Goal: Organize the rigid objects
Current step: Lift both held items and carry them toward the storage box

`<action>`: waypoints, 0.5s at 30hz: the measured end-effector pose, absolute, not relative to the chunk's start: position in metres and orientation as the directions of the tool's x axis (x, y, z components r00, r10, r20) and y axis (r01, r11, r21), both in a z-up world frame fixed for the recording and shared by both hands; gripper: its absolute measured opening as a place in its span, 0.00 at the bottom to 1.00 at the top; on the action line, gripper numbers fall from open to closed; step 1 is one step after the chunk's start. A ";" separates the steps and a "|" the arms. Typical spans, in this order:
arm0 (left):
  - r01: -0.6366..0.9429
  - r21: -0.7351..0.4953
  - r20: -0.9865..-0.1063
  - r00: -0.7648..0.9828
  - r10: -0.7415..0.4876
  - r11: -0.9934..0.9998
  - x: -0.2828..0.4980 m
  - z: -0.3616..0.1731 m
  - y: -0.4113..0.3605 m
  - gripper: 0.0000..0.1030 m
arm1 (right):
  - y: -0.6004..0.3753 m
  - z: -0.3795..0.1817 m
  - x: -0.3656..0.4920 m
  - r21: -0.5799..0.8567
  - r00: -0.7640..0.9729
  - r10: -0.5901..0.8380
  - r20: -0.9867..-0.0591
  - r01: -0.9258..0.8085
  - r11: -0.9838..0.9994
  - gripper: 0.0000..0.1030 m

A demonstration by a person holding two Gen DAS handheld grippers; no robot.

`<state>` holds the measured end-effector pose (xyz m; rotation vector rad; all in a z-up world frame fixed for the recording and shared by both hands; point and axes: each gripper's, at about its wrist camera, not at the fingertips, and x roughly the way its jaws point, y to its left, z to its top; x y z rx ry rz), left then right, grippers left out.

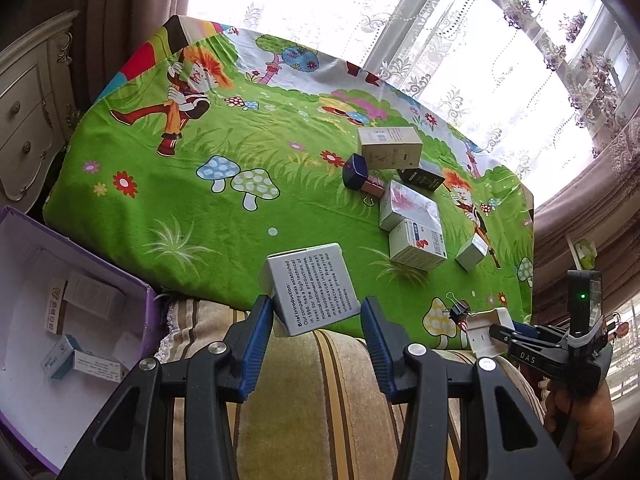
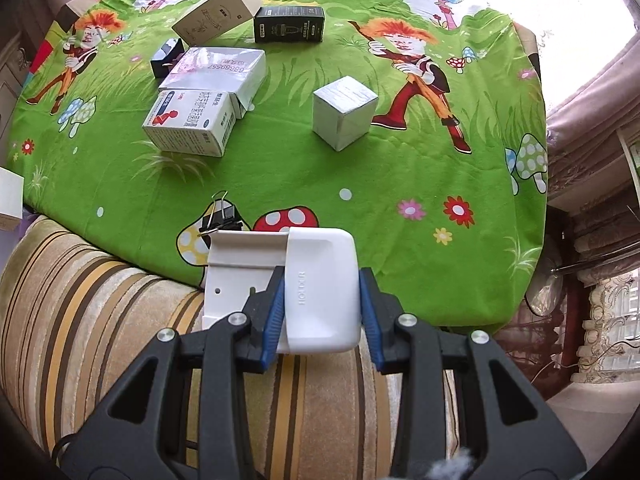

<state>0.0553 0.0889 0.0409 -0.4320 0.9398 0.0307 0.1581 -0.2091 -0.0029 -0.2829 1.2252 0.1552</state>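
My left gripper (image 1: 317,312) holds a grey box with black text (image 1: 314,286) between its blue pads above the near edge of the green cartoon cloth (image 1: 200,152). My right gripper (image 2: 322,292) is shut on a white plastic holder (image 2: 320,284) with a flat white bracket (image 2: 236,268) on its left; the holder also shows in the left wrist view (image 1: 486,330). On the cloth lie a beige box (image 2: 218,10), a black box (image 2: 289,24), a shiny white pack (image 2: 218,70), a medicine box (image 2: 188,122) and a silver cube (image 2: 345,112).
A purple-walled open box (image 1: 148,312) at the left holds several small cartons. A striped sofa arm (image 2: 100,320) runs under both grippers. A black binder clip (image 2: 222,216) lies by the holder. A dark blue box (image 1: 355,170) lies among the boxes. Curtains and windows stand behind.
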 end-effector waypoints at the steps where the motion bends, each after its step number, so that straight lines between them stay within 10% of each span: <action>1: -0.208 -0.347 -0.786 0.597 -0.162 0.914 0.055 0.041 0.089 0.45 | -0.210 -0.005 0.157 -0.140 0.329 -0.045 -0.943 -0.272 0.952 0.38; 15: -0.209 -0.353 -0.791 0.587 -0.171 0.912 0.056 0.036 0.089 0.45 | -0.244 -0.012 0.155 -0.162 0.299 -0.086 -0.951 -0.239 0.958 0.24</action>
